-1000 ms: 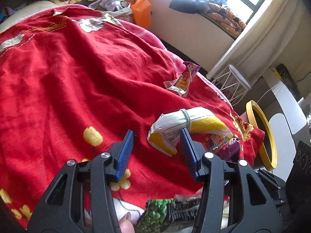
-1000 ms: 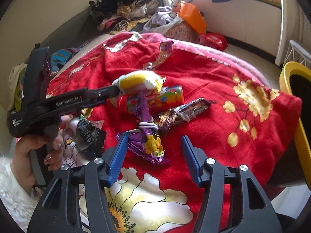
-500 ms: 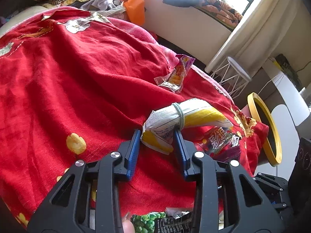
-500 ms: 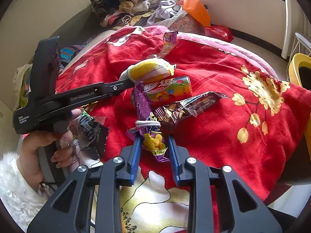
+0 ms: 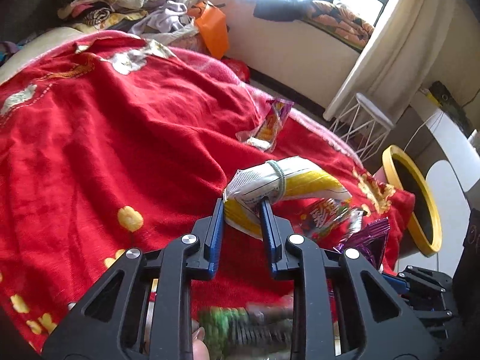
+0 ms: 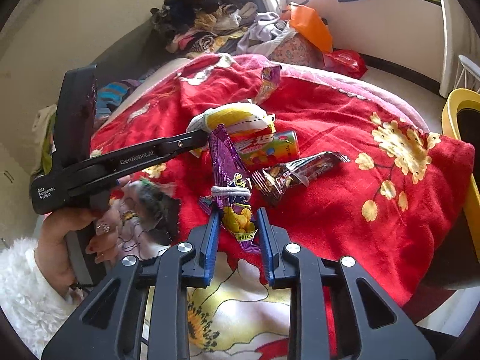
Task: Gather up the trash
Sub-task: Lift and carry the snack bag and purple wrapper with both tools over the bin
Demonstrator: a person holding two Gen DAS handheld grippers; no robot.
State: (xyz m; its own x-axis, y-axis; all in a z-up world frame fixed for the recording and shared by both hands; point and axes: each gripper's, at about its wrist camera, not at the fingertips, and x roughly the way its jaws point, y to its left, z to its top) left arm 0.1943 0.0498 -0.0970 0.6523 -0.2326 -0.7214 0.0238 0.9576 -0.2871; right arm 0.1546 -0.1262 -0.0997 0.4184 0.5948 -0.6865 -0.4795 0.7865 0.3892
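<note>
**Both grippers now pinching snack bags on the bed**

A second ago both sets of jaws stood wide around their bags; now they have narrowed. The left hand-held gripper (image 5: 241, 202) is closing, its blue pads on the end of the yellow-and-white snack bag (image 5: 285, 184), which is tied with a hair band. The right hand-held gripper (image 6: 237, 211) pinches the purple snack bag (image 6: 232, 180), also banded, at its lower end. Both bags lie on the red blanket (image 5: 105, 138) on the bed, beside a rainbow candy packet (image 6: 267, 148) and a brown wrapper (image 6: 297, 171).

A green-and-dark packet (image 5: 243, 325) behind the left jaws is blurred. The yellow-rimmed bin (image 5: 411, 207) stands past the bed's edge; its inside is dark and I cannot see what it holds.
</note>
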